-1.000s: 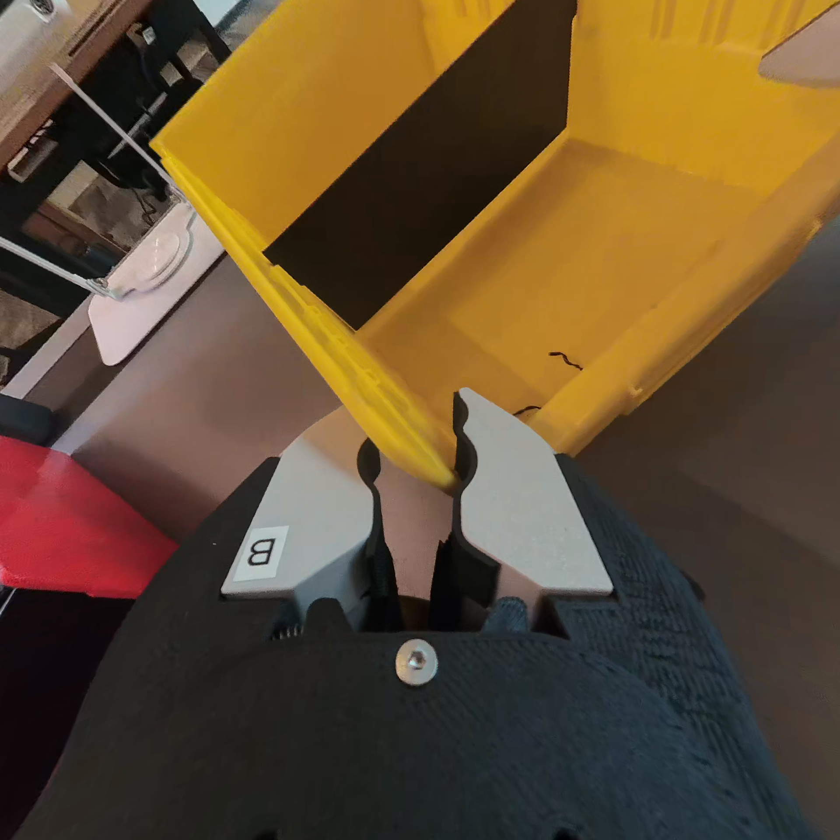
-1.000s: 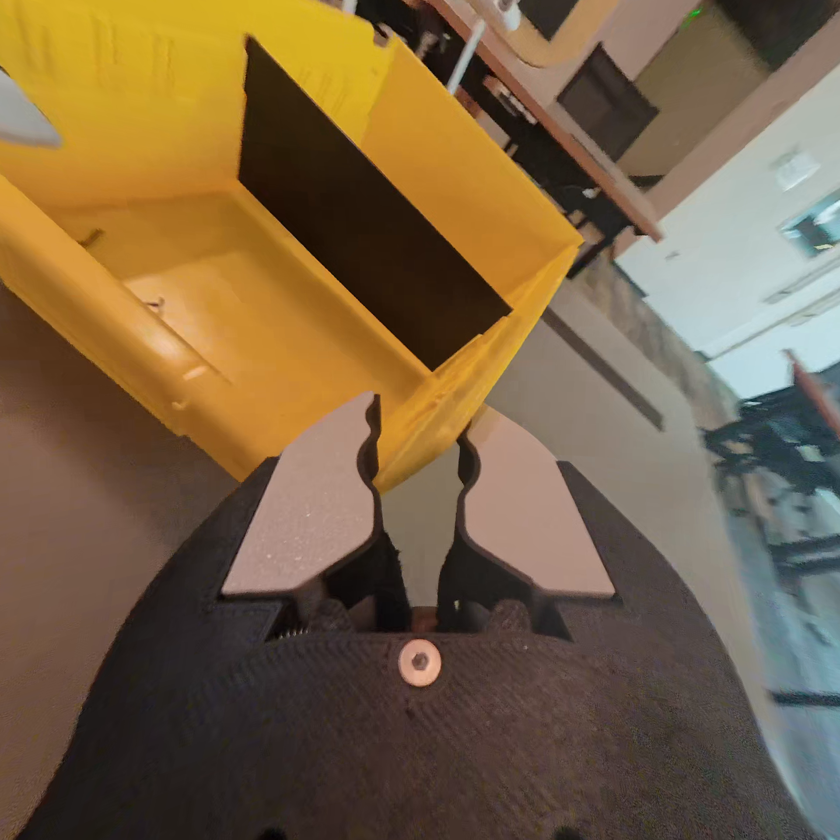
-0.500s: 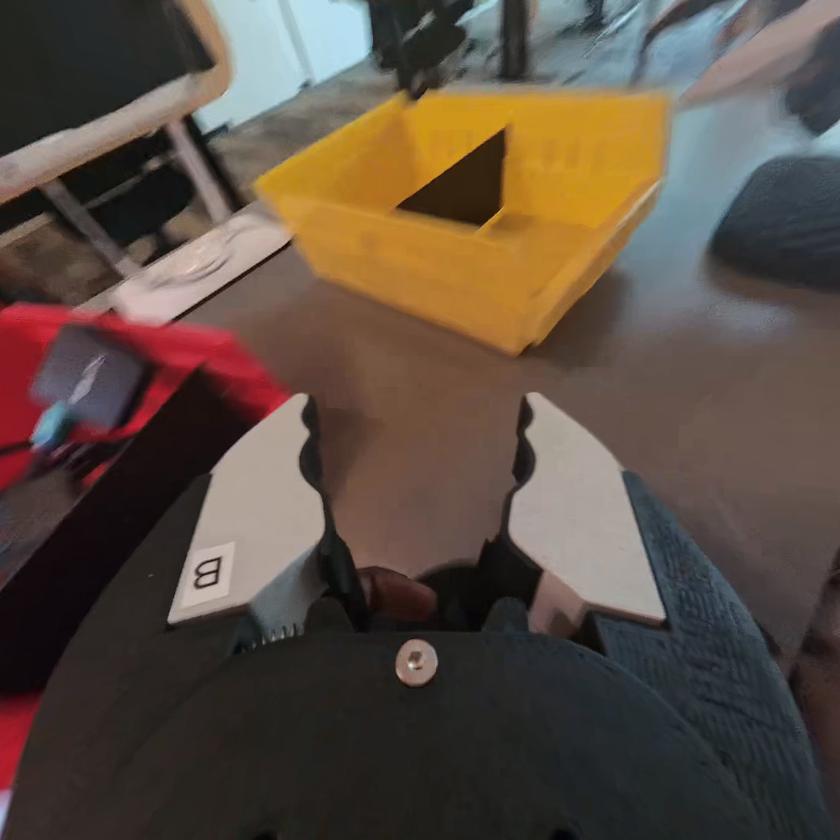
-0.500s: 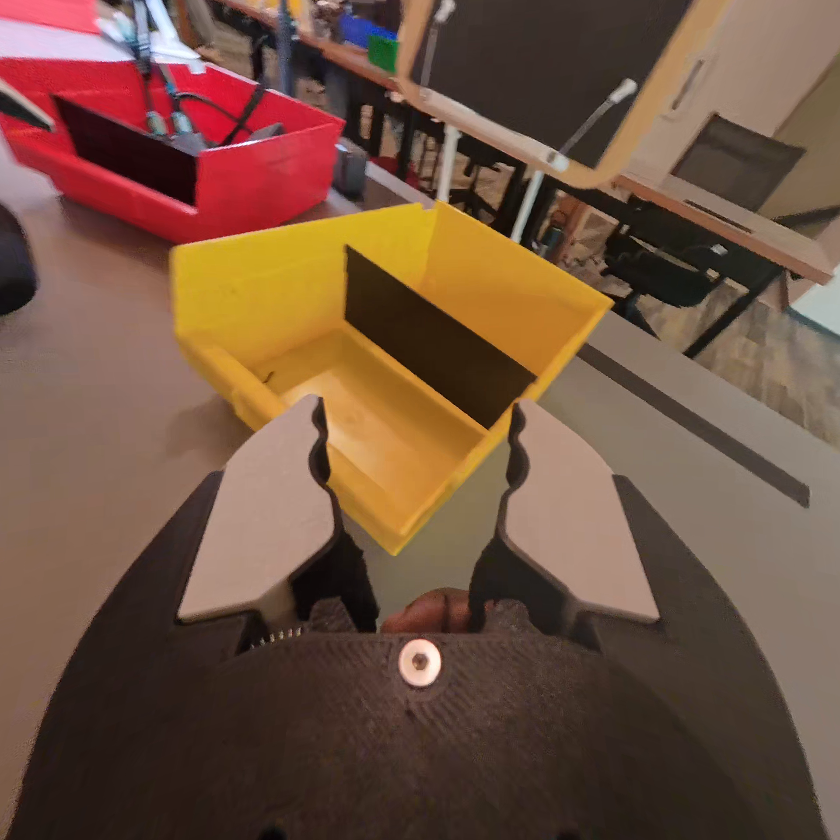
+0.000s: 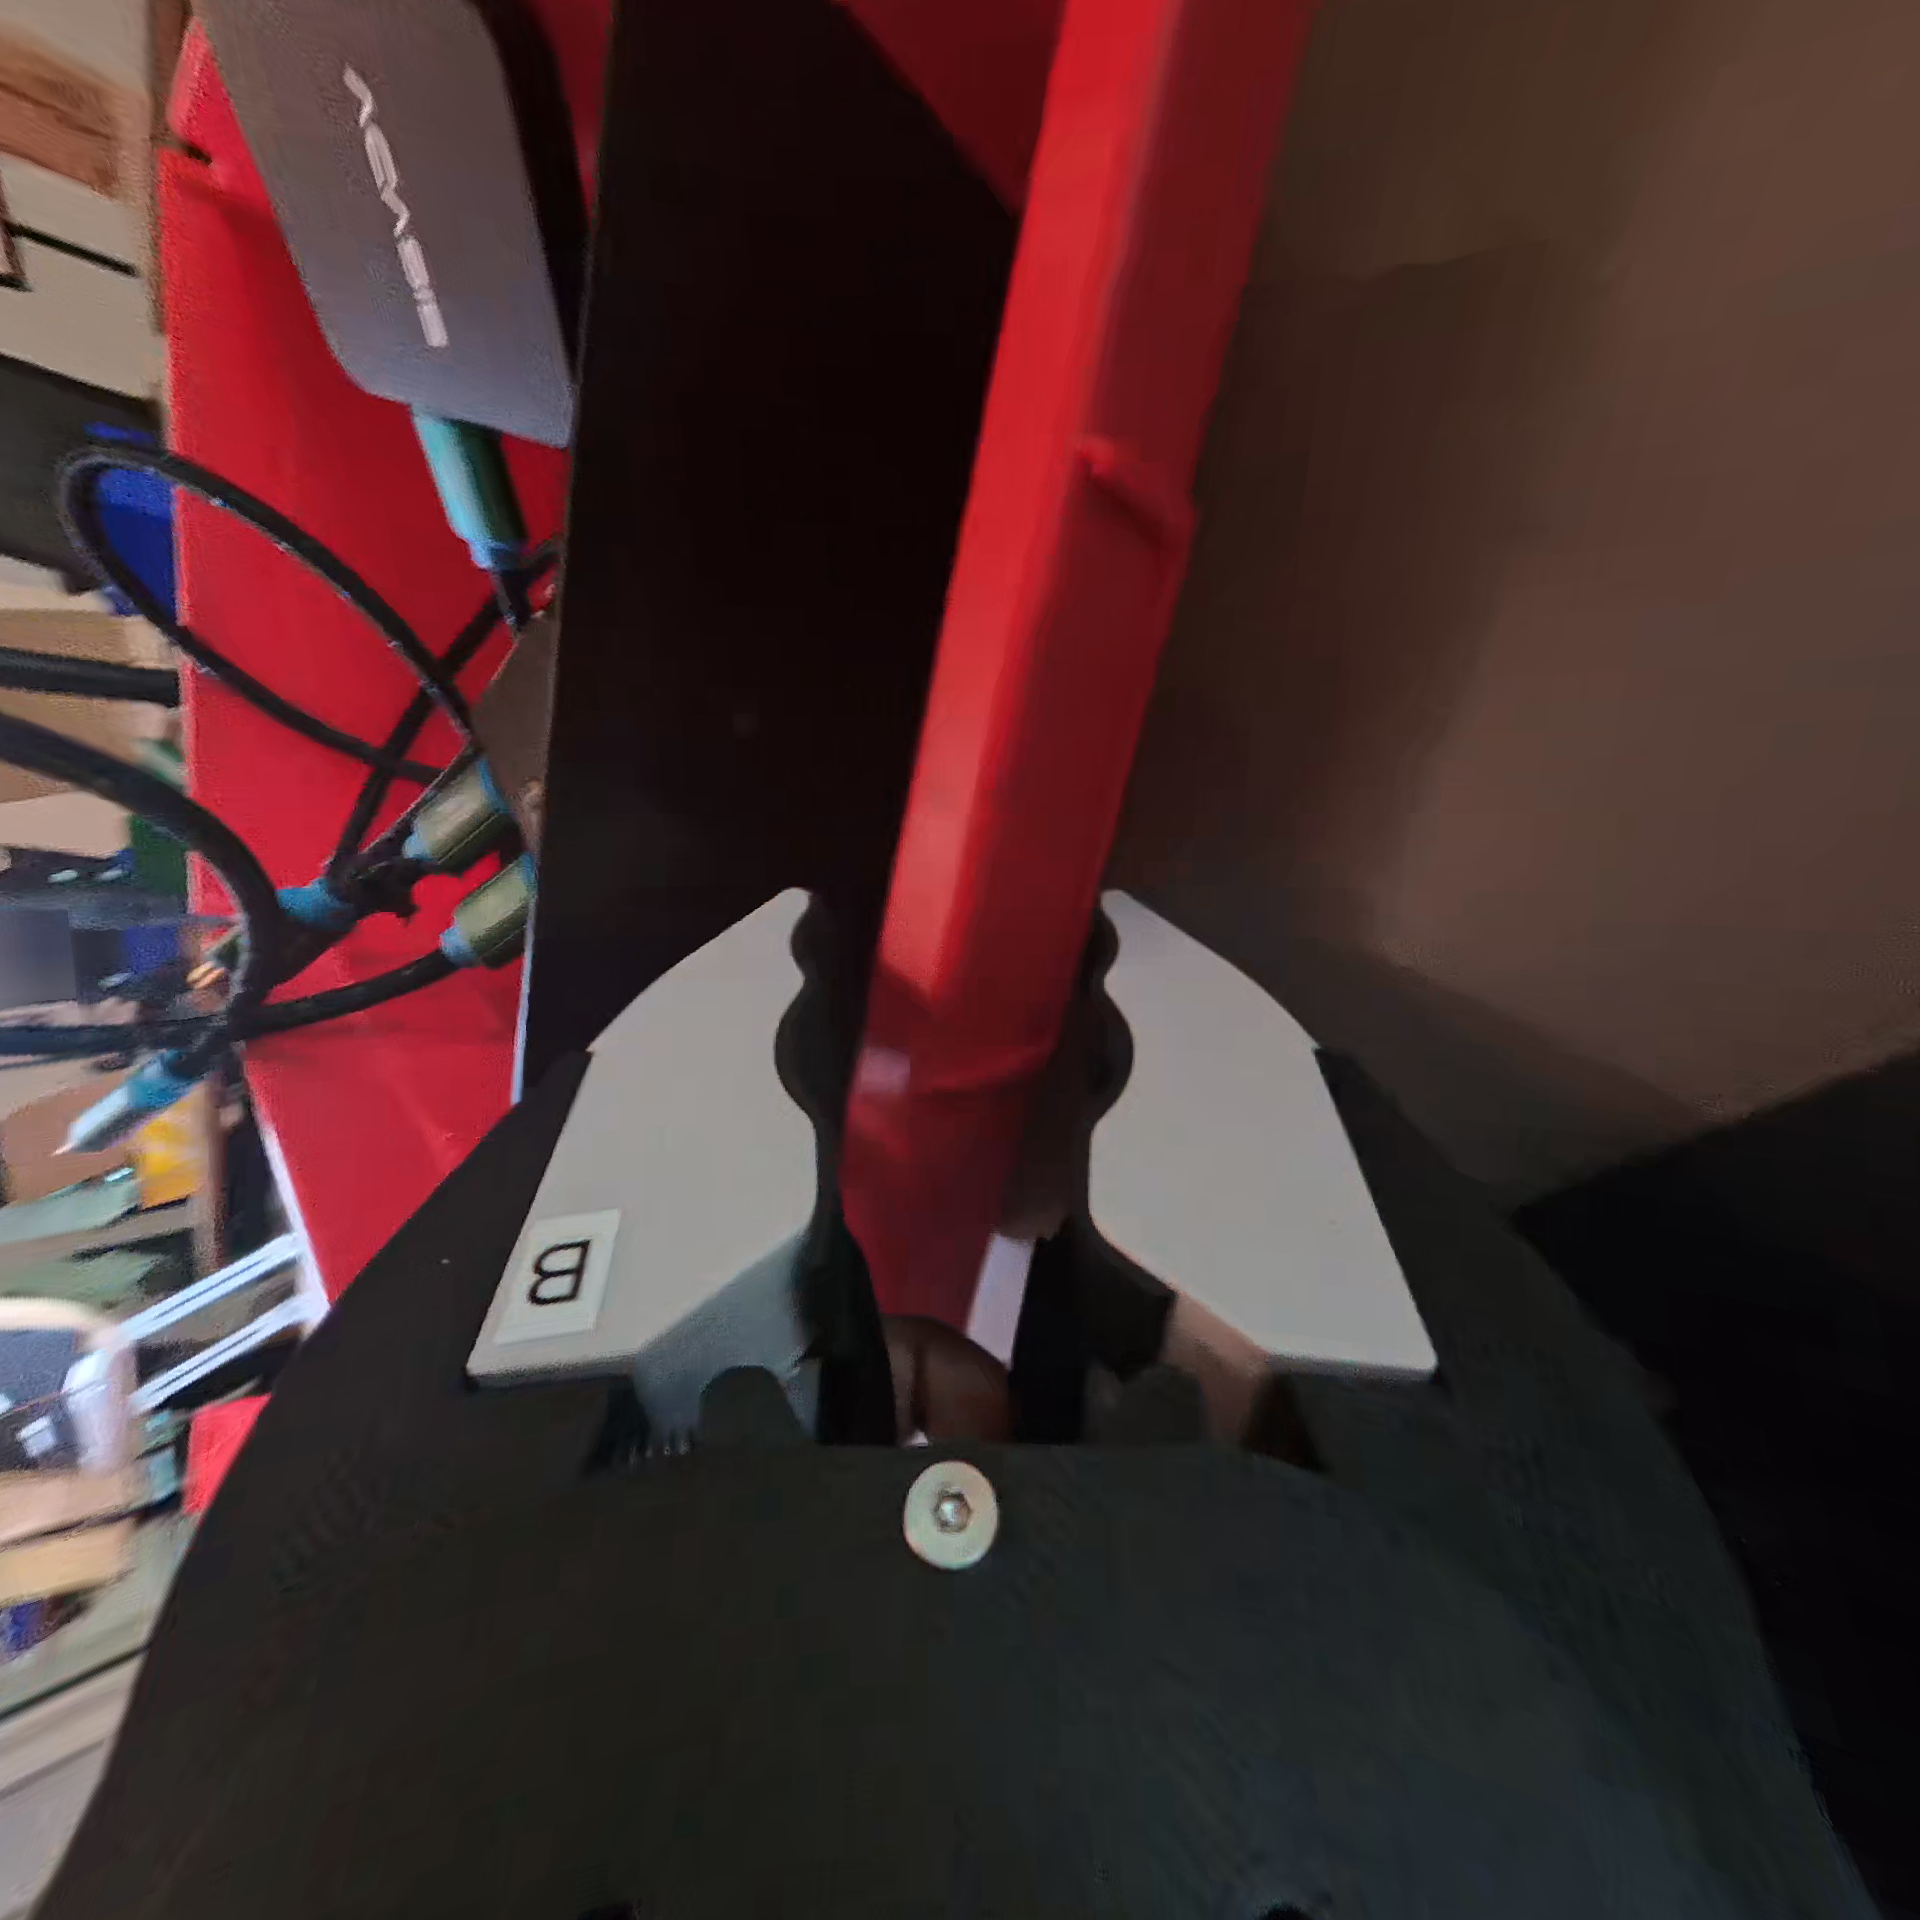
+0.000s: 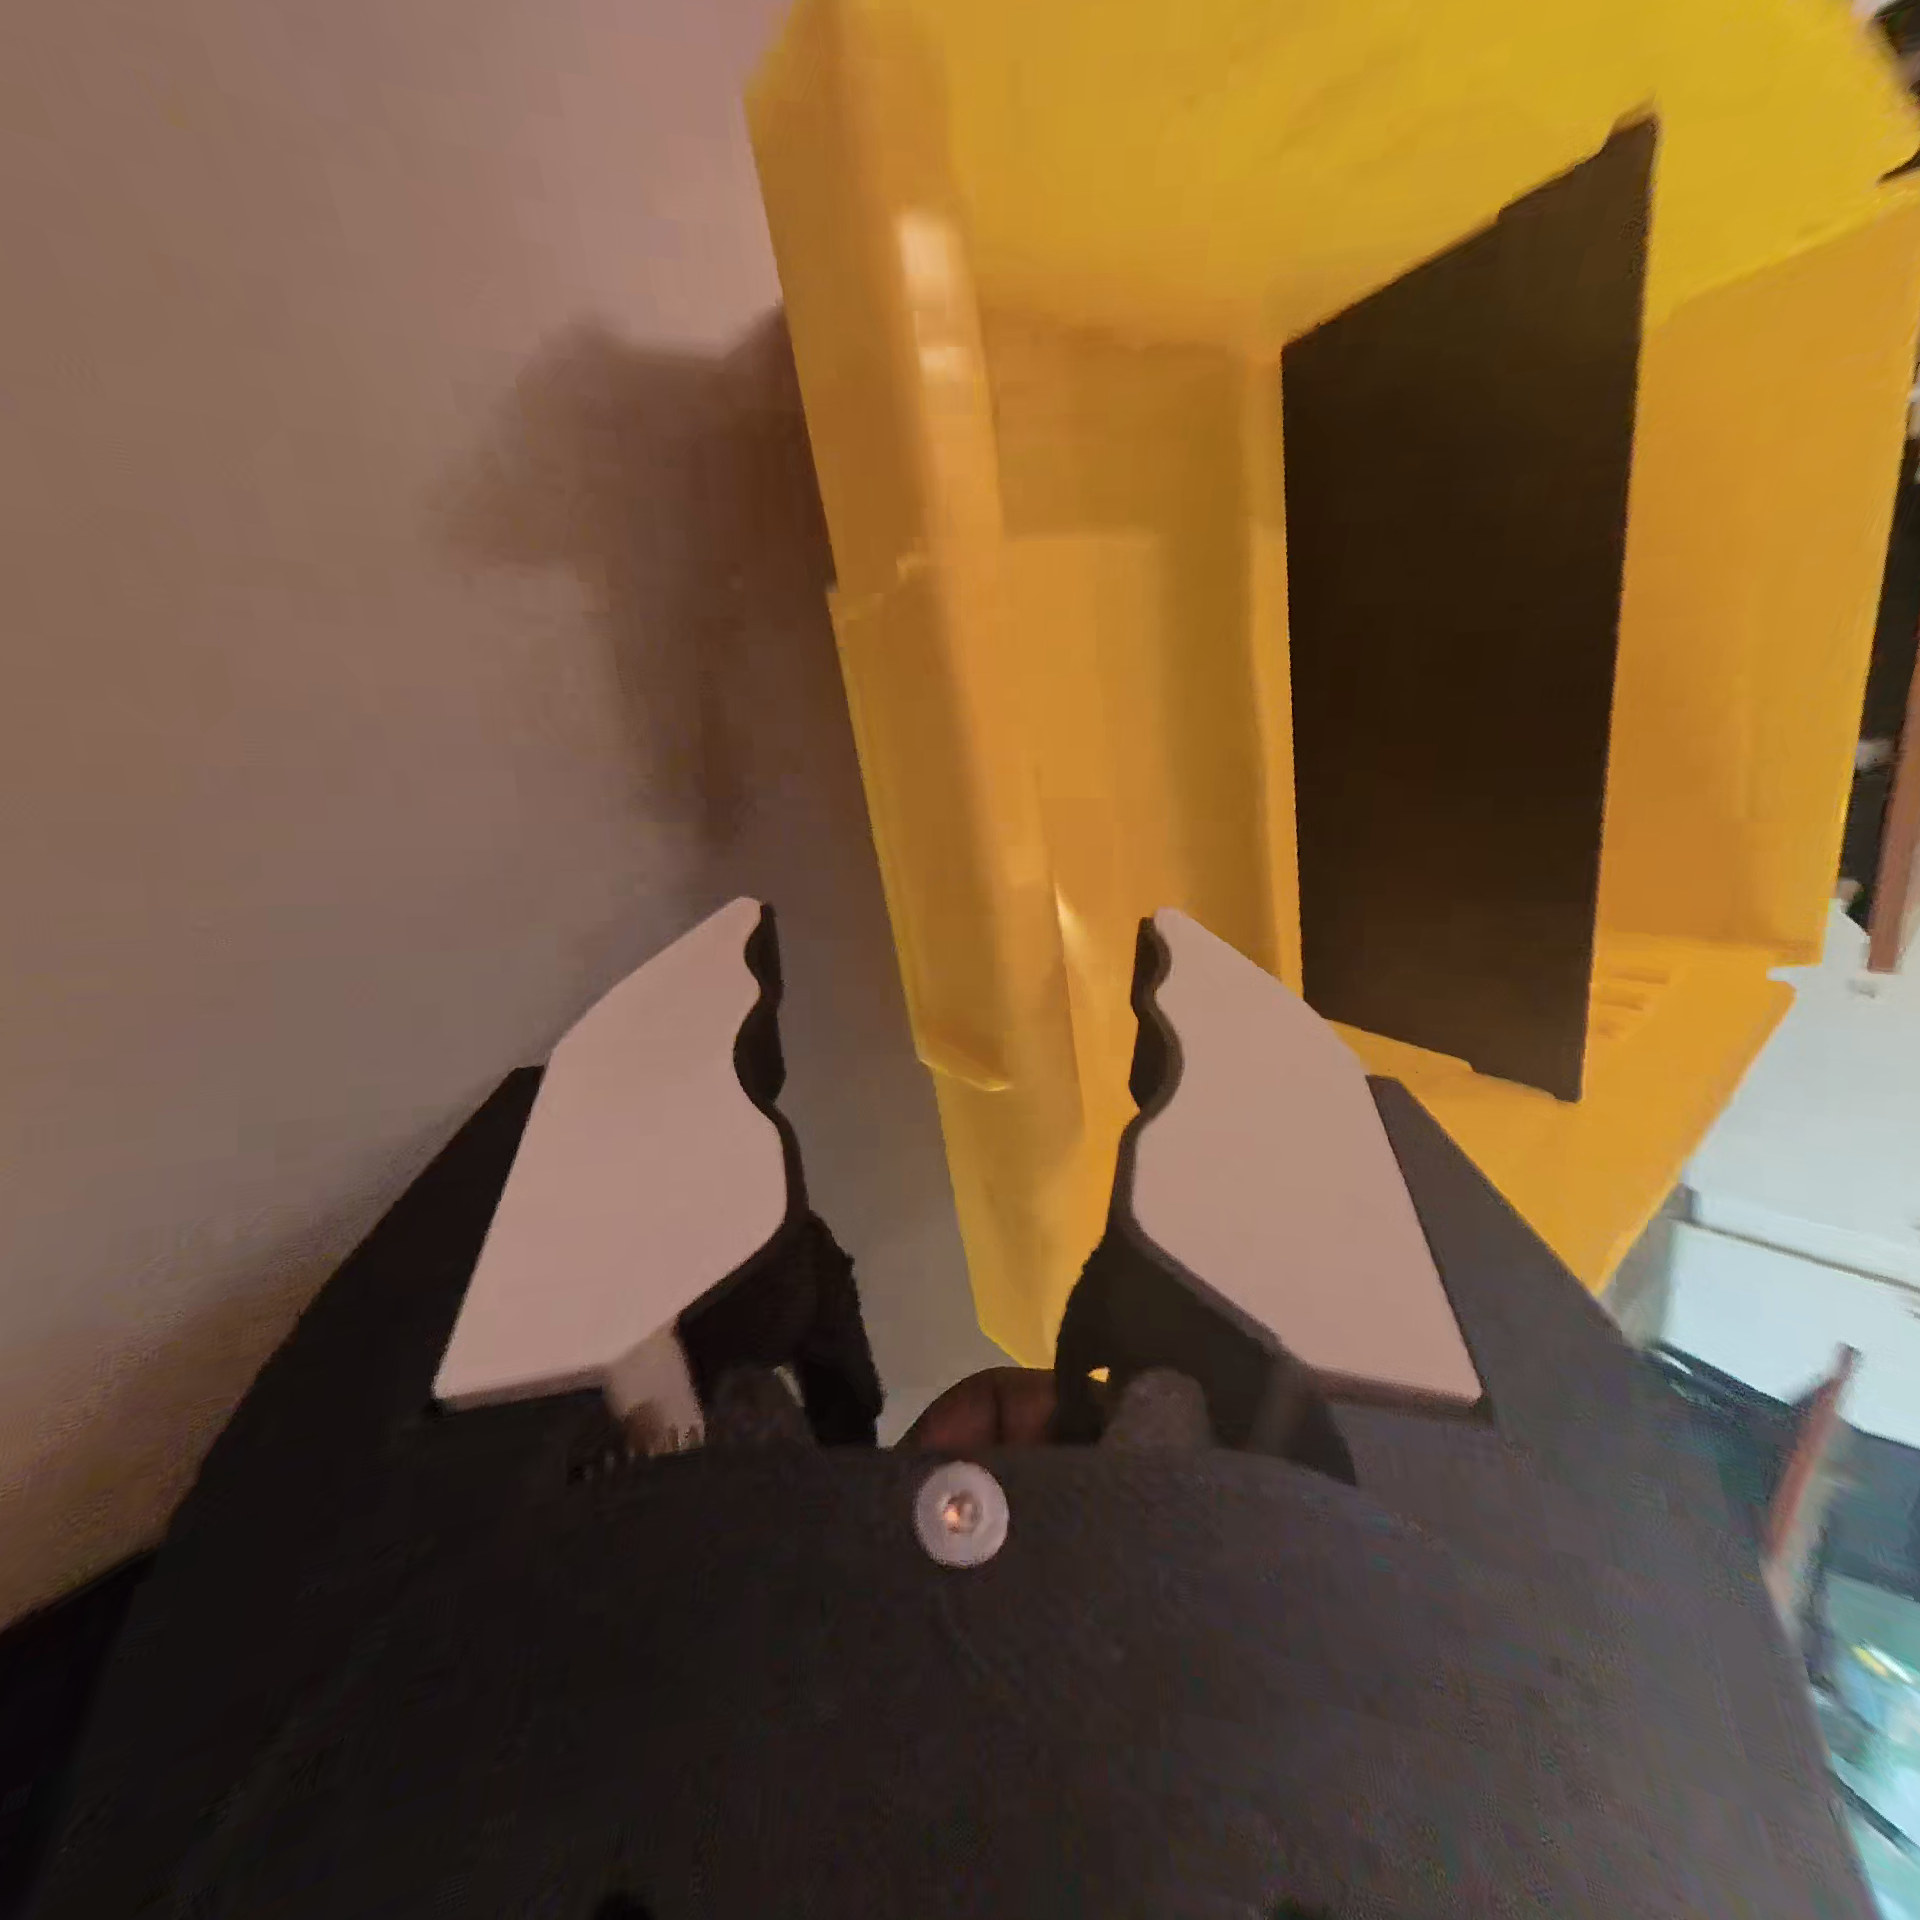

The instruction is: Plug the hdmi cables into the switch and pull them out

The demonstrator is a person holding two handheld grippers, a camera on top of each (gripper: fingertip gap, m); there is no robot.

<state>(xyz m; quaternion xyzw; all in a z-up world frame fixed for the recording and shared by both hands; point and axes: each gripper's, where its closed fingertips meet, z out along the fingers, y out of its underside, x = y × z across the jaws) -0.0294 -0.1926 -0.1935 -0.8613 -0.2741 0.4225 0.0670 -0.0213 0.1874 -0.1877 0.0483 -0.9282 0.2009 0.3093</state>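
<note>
Brown worktop (image 6: 312,520) carries a red bin (image 5: 1049,623) and a yellow bin (image 6: 1039,520). Left gripper (image 5: 956,997), fingers apart, straddles the red bin's wall; inside lie the grey switch (image 5: 416,208) and cables (image 5: 312,665). Right gripper (image 6: 956,997), fingers apart, straddles the yellow bin's wall, gripping nothing.

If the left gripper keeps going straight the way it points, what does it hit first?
The red bin: its wall already sits between the open jaws of the left gripper, with the black divider just beside it. Contact is unclear through the blur.
</note>
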